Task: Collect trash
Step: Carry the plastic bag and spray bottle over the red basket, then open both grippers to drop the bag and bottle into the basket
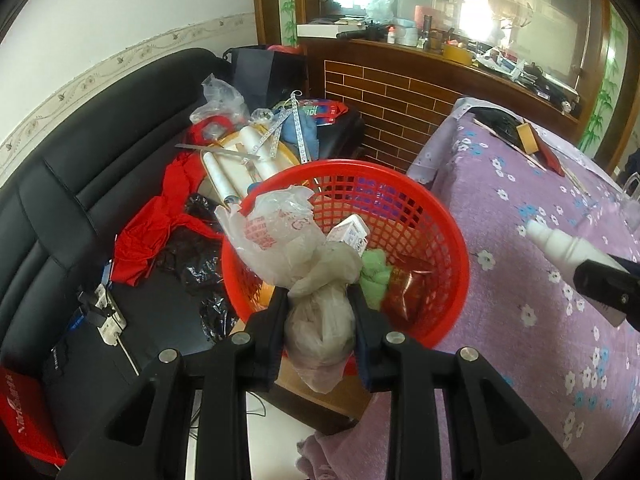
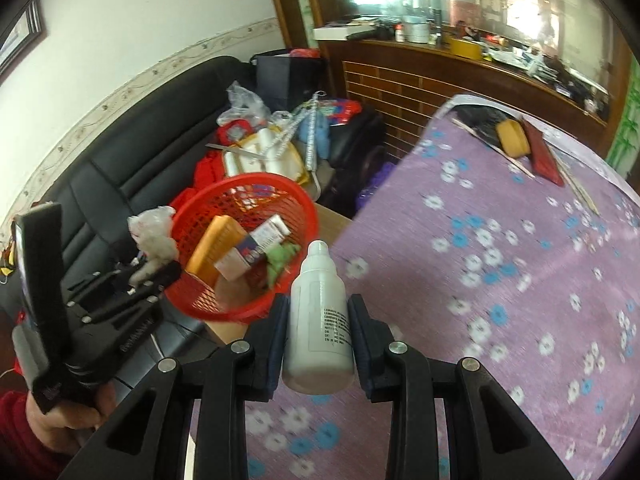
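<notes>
Left gripper point(image 1: 320, 296): fingers clamped on a knotted, crumpled plastic bag point(image 1: 304, 248), whitish with red print. The bag's upper part bulges out above the pads; its lower part hangs down between the finger arms. In the left wrist view the bag sits in front of and over the near rim of a red plastic mesh basket point(image 1: 448, 236). From the right wrist view the bag appears outside the basket's left rim, though motion blur there makes the gap hard to judge.

Right gripper point(image 2: 318, 316): fingers closed on the body of a white plastic bottle point(image 2: 318, 312) with a white cap and small printed text. The bottle points forward and upward from the pads, cap toward the basket, base nearest the camera. It is held above the edge of a table covered in a purple floral tablecloth point(image 2: 500, 264).

Basket contents, seen from the right wrist view: an orange box point(image 2: 212, 248), a small white carton with blue and red print point(image 2: 256, 248), a green crumpled wad point(image 2: 280, 260). A red wrapper point(image 1: 404, 288) shows in the left wrist view.

The basket rests on a brown surface between the table and a black leather sofa point(image 1: 80, 184). The sofa holds red cloth point(image 1: 160, 224), white paper rolls point(image 1: 248, 152) and loose black plastic.

A hand point(image 2: 68, 412) with a red sleeve grips the left gripper's handle at lower left.
</notes>
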{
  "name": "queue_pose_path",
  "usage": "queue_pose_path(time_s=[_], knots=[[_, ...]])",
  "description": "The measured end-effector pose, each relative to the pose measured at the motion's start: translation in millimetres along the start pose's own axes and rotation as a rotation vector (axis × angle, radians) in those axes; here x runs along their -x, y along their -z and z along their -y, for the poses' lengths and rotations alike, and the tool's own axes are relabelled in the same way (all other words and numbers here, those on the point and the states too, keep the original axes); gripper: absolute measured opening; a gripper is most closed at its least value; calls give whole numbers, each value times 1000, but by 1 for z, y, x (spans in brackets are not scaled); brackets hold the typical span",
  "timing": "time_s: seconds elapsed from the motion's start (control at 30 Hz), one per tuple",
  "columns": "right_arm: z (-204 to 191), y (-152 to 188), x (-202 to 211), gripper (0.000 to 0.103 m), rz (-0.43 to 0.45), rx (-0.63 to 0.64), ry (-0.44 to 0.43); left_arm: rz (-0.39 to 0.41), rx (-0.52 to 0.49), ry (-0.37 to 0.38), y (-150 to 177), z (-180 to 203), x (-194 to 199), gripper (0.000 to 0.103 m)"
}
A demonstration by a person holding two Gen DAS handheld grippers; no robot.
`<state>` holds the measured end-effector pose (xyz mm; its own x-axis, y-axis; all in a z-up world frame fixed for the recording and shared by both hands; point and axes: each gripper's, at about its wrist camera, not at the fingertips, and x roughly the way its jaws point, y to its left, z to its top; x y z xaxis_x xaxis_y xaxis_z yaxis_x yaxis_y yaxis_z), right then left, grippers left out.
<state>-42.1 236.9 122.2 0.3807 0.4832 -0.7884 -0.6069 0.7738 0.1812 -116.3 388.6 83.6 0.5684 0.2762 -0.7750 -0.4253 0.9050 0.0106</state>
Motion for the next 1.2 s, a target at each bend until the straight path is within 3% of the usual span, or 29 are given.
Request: queue_pose_path(time_s=[0.43,1.2], knots=[[-25,-44,-41,33,-37,7,-46,-32,29,34,-17,-13,-19,28],[-34,-77,-96,33,-88,-6,-84,-41,1,10,-33,-16,-42,28]])
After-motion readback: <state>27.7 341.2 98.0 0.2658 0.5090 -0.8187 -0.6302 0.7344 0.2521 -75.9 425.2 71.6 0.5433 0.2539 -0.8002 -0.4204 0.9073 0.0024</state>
